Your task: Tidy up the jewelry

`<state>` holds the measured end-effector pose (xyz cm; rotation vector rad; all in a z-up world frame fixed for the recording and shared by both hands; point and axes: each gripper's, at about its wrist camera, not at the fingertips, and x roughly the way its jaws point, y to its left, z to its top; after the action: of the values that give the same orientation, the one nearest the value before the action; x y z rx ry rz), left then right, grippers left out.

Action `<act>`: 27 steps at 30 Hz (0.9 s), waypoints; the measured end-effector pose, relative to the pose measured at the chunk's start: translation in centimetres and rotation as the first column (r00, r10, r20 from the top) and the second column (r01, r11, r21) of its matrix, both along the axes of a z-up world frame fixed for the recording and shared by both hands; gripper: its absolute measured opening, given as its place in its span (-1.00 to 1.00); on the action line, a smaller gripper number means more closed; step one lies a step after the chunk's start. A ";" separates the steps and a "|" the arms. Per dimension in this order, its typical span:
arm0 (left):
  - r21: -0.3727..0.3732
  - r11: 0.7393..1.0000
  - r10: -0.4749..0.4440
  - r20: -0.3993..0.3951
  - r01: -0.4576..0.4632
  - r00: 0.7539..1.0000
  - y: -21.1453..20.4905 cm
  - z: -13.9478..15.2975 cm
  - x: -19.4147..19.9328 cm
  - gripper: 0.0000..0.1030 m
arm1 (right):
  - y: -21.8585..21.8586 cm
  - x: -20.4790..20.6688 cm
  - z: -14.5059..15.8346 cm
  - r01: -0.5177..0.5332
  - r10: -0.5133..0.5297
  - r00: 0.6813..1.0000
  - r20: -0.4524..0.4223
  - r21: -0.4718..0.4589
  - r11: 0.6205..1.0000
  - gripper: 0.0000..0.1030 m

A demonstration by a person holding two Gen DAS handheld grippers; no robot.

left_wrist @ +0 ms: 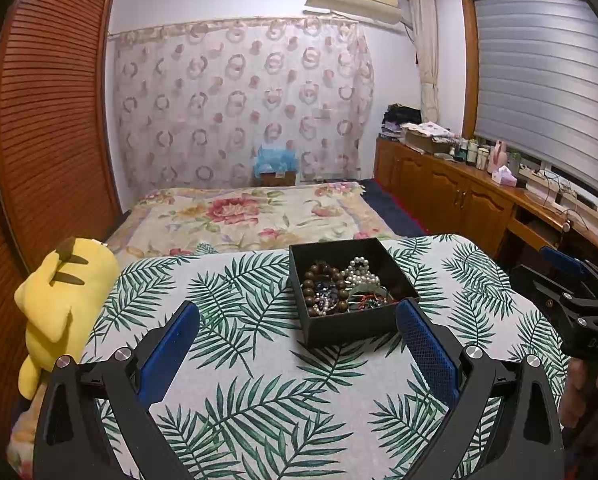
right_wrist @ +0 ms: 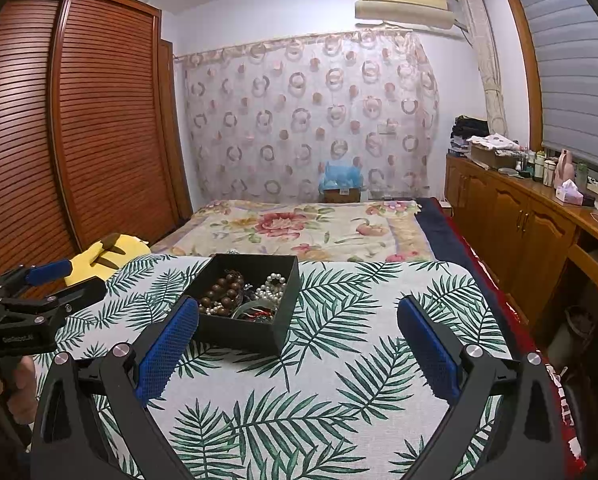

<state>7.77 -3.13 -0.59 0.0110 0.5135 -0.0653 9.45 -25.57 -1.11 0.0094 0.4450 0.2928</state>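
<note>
Filling the lower half of both views: bench (left_wrist: 259, 380) under a cloth printed with green palm fronds. Beyond it, centre frame, bed (left_wrist: 251, 216) with a floral cover; louvred wooden wardrobe (right_wrist: 99, 120) along the left edge. Yellow plush toy (left_wrist: 63, 300) at lower left of the left wrist view, leaning against the bench edge.

Sitting open on the cloth, black box (left_wrist: 379, 326), just right of centre in the left wrist view, left of centre in the right wrist view (right_wrist: 243, 336). Inside, tangled together: brown wooden bead bracelet (left_wrist: 325, 280) on the left, white pearl strand (left_wrist: 363, 276) on the right, smaller dark, red and green pieces too jumbled to tell apart.

Left tool (left_wrist: 299, 312) spread wide, holding nothing, right blue pad near the box's front right corner. Right tool (right_wrist: 298, 308) equally wide and empty, left blue pad overlapping the box's near left wall in frame; contact impossible to tell.
</note>
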 end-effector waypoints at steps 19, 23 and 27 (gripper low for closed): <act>-0.003 1.000 -0.001 0.002 0.001 1.000 0.1 0.0 -0.1 0.85 | 0.0 0.0 0.1 0.002 -0.002 1.000 0.003 0.002 1.000 0.95; -0.003 1.000 -0.001 0.002 0.001 1.000 0.0 0.0 -0.1 0.85 | 0.0 0.0 0.0 0.002 -0.002 1.000 0.004 0.002 1.000 0.95; -0.003 1.000 -0.001 0.001 0.001 1.000 0.0 0.0 -0.1 0.85 | -0.1 0.0 0.0 0.003 -0.003 1.000 0.003 0.003 1.000 0.95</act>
<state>7.69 -3.09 -0.62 0.0084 0.5123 -0.0667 9.42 -25.64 -1.11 0.0125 0.4413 0.2910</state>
